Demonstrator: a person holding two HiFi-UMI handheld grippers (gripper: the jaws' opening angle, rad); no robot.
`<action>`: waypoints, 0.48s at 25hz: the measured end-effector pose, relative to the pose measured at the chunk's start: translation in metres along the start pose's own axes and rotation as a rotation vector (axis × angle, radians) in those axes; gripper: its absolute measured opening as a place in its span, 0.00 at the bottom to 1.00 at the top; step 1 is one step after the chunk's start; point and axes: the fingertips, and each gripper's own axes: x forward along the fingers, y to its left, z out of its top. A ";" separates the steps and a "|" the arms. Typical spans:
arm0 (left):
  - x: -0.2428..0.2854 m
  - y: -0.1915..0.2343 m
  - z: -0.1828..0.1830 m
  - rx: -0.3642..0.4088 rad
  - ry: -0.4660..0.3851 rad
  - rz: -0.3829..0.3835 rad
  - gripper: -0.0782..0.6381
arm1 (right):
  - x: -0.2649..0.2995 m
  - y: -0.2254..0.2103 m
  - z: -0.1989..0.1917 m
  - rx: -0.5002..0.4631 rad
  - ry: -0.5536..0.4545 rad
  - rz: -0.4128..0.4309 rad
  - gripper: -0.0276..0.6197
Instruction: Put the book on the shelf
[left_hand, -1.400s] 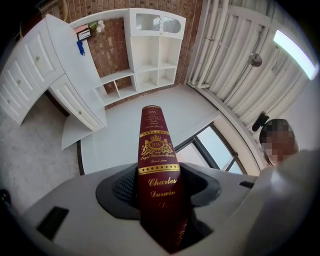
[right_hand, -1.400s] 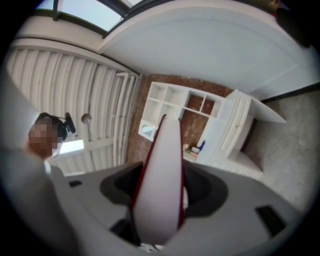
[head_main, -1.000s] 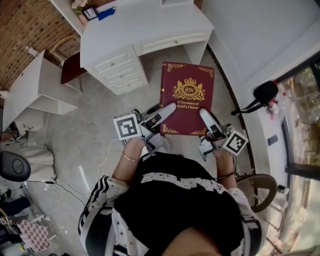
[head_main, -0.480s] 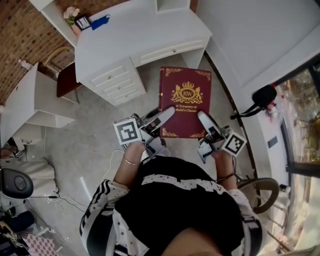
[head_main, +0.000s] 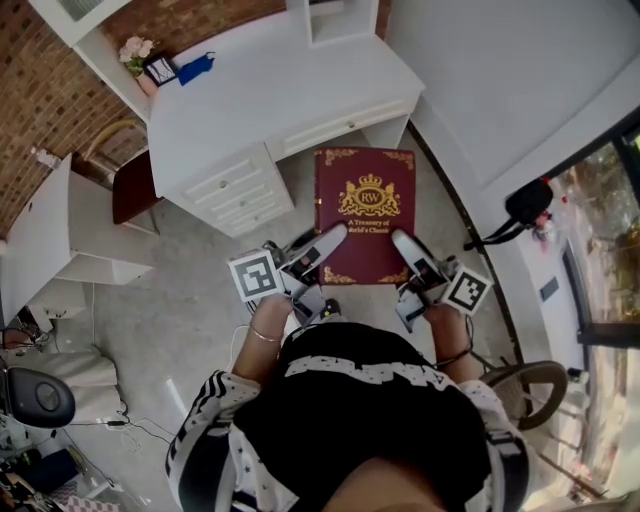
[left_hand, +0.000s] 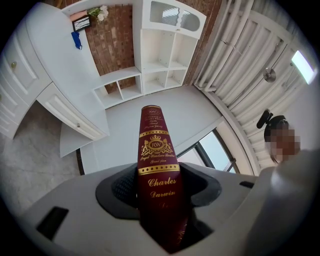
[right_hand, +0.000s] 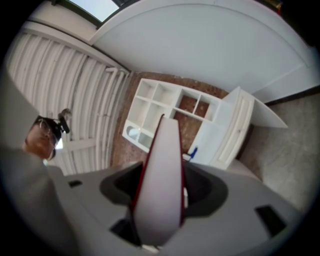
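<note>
Both tongs clamp the red book (head_main: 365, 200): left tongs (head_main: 322, 246) on its spine, right tongs (head_main: 410, 250) on its page edge. It hangs flat over the floor (head_main: 200, 285) beside the white bench (head_main: 270, 90), apart from the shelf (left_hand: 141, 65).

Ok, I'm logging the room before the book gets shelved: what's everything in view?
book: one, maroon with gold crest, clamped between both grippers
desk: one, white, beyond the book
shelf unit: one, white, against the brick wall
blue item: one, blue, desk's far corner
flowers: one bunch, pale pink, near the blue item
left gripper: one, grey, shut on the book's spine
right gripper: one, grey, shut on its page edge
</note>
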 end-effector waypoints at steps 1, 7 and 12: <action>0.000 0.000 0.000 0.006 -0.002 -0.001 0.46 | 0.000 -0.001 0.000 -0.002 0.002 0.004 0.45; 0.001 0.000 0.001 0.026 -0.013 -0.008 0.46 | 0.002 -0.002 0.001 -0.009 0.010 0.017 0.45; 0.002 0.000 -0.001 0.029 -0.012 -0.004 0.46 | 0.000 -0.002 0.001 -0.008 0.027 0.013 0.45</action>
